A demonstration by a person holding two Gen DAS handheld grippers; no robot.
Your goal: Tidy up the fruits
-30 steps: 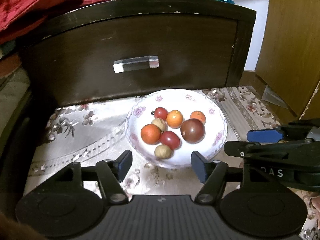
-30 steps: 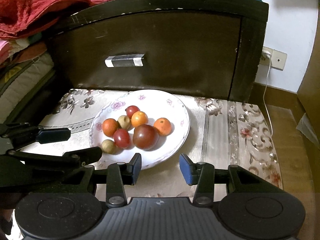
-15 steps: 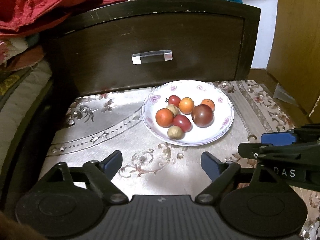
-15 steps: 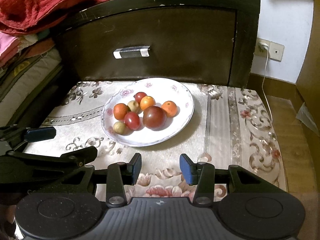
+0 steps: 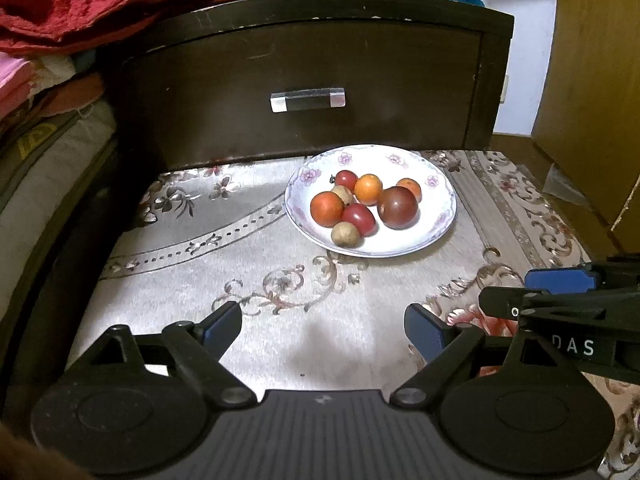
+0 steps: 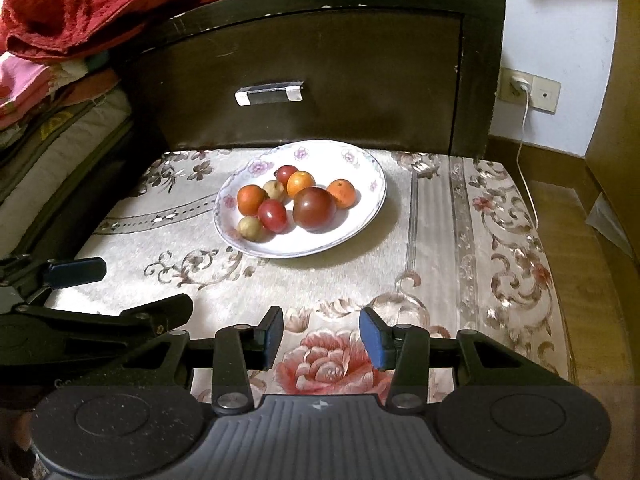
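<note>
Left gripper [image 5: 322, 326] low over floral cloth [image 5: 280, 320], jaws spread wide, empty, right gripper [image 6: 321, 334] beside it, partly open, empty, fruits on plate [image 6: 360, 220] well ahead, near drawer front [image 6: 320, 80].

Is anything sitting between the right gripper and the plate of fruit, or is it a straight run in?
Nothing visible blocks it. Between the right gripper and the plate lies only bare patterned cloth. The left gripper hangs off to the side, open, outside that line. Both hold nothing.
</note>
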